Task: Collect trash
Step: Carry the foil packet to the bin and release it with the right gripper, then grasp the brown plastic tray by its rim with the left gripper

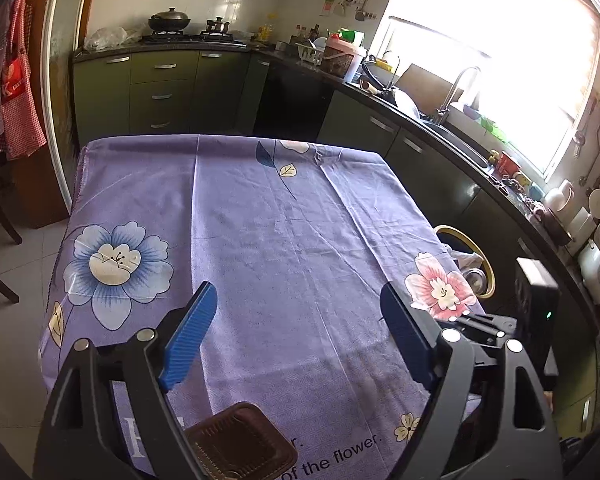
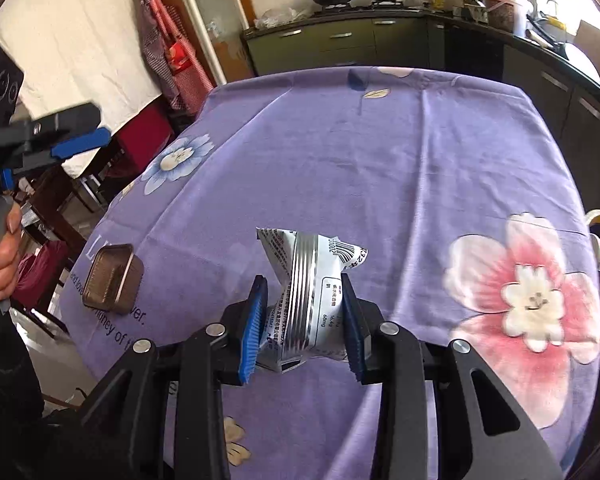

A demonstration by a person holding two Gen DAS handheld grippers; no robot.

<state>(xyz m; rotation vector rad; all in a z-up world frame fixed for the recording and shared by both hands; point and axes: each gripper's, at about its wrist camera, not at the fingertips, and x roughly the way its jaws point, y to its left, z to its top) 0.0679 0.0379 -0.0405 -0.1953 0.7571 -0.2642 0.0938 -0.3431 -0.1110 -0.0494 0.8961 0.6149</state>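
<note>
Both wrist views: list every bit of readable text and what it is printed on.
"of the flower." on the purple tablecloth, near edge.
"16.4g" on the silver wrapper held in the right gripper; its other print is too small to read.
White logo on the red apron: unreadable.

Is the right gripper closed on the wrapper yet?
Yes. The right gripper is shut on the wrapper: both blue pads press its crumpled sides.

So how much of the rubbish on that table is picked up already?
In hand: the right gripper has its fingers pinched on a crumpled silver wrapper. Left: a brown plastic tray sits on the purple tablecloth, with the left gripper open above it. A bin stands beside the table; nothing clearly shows as already collected.
</note>
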